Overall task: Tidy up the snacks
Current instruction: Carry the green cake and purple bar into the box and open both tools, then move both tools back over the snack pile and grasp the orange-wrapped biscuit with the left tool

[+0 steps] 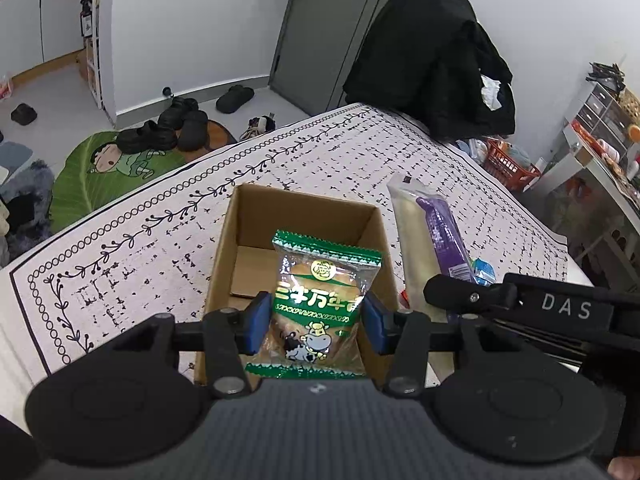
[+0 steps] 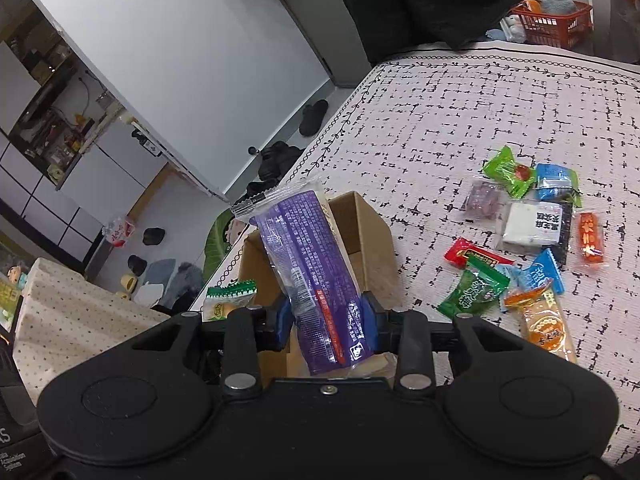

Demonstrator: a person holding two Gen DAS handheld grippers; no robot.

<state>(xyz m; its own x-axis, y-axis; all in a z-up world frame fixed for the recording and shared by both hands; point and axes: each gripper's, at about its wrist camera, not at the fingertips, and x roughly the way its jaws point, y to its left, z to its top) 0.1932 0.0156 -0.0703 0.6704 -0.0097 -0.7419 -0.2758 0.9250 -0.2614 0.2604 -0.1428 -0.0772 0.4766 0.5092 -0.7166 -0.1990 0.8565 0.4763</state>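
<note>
One open box on the surface, two snack packs held up over it: one green, one purple. About ten small wrapped snacks lie loose nearby. One red basket behind.

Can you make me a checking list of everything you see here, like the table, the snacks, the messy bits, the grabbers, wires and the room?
Surface: patterned tablecloth covers the table.
Job's things: open cardboard box; loose snack packets lie to its right.
Clutter: black garment at the far table edge.
Grippers: left gripper jaws shut on green cow bread packet above the box; right gripper jaws shut on purple snack packet.
Cables: nothing seen.
Surroundings: shoes, green mat, orange basket.
</note>
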